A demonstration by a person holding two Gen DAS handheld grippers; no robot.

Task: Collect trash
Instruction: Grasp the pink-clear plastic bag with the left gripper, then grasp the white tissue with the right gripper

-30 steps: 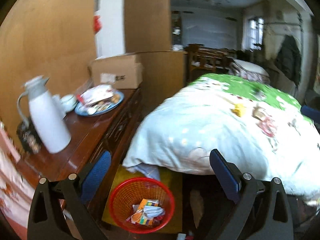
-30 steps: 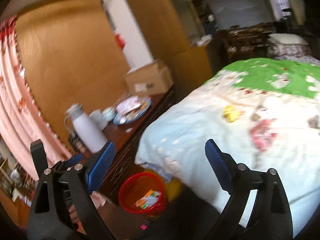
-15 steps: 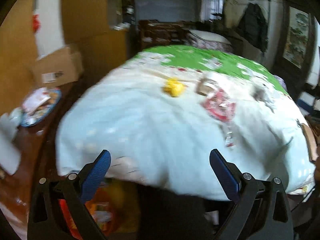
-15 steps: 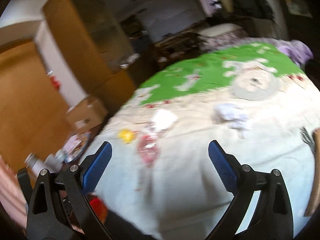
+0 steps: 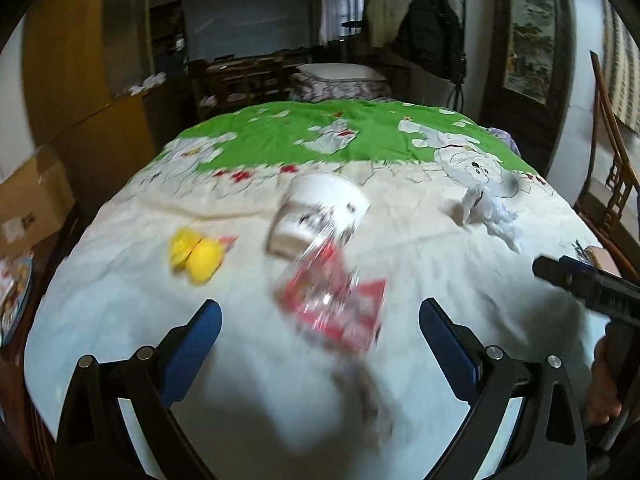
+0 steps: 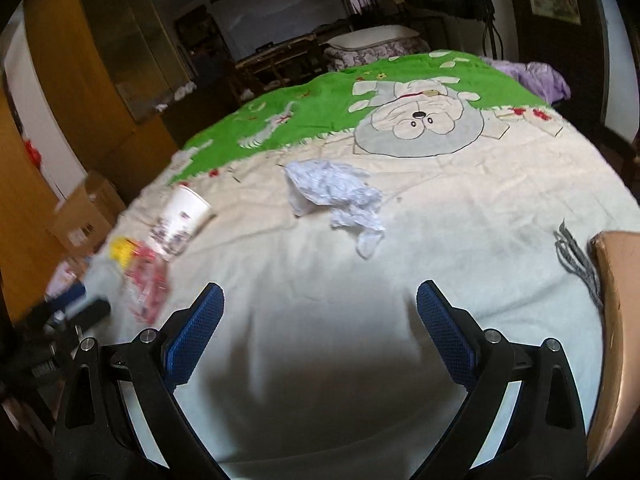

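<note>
Crumpled paper [image 6: 336,196] beyond wide-apart tool [image 6: 318,320] fingers

On the bed cover [image 5: 280,380], a wrapper [image 5: 336,304] is located nearest the camera, with a paper cup [image 5: 316,216] lying directly behind it. A crumpled item [image 5: 196,254] is positioned left; crumpled paper [image 6: 336,196] right.

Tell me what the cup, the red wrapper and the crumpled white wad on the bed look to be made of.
Cup: probably paper, matte white with printed graphics and a thin rim.
Red wrapper: likely thin plastic film, glossy with clear patches; blur leaves it uncertain.
White wad: tissue or thin paper, matte and sharply creased; in the left view it looks faintly translucent, so thin plastic is possible.
</note>
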